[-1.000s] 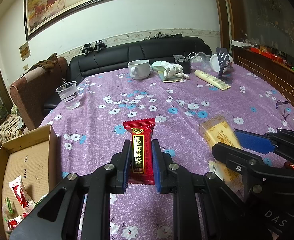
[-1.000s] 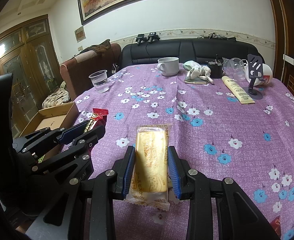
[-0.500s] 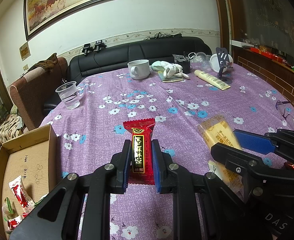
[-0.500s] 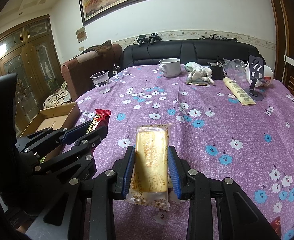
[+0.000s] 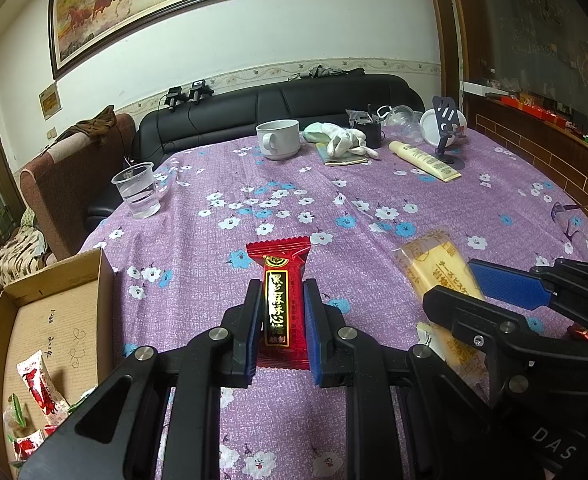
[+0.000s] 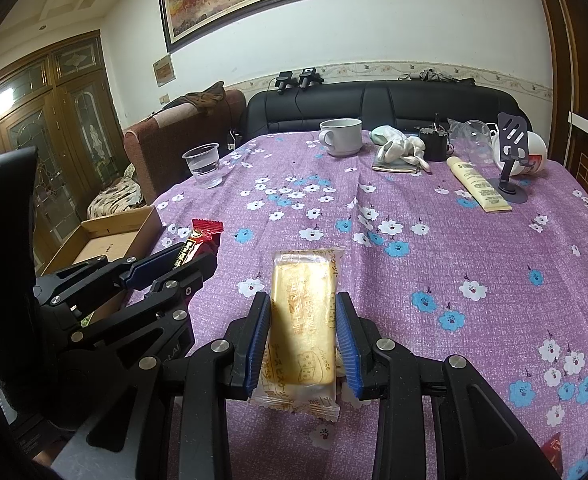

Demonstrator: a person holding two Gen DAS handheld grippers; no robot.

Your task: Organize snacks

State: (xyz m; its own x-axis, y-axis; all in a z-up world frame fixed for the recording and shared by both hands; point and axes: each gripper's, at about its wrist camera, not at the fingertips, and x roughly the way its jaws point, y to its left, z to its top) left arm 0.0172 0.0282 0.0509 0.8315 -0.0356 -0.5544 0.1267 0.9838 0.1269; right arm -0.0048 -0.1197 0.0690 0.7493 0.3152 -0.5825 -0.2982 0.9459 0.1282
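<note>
Purple tablecloth [image 5: 374,184]; red snack [image 5: 281,300] clamped in left claw [image 5: 281,300].

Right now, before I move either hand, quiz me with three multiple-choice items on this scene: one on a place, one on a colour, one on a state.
1. Where is the cardboard box?
A. at the table's left edge
B. on the sofa
C. beside the mug

2. What colour is the wrapper in the left gripper?
A. green
B. red
C. white

3. What is the right gripper doing?
A. hanging open over bare cloth
B. closed on the cheese biscuit pack
C. holding the plastic cup

Answers: 1 A, the box sits left of the purple tablecloth; 2 B, the red snack bar shows between the pads; 3 B, both pads press its sides.
</note>
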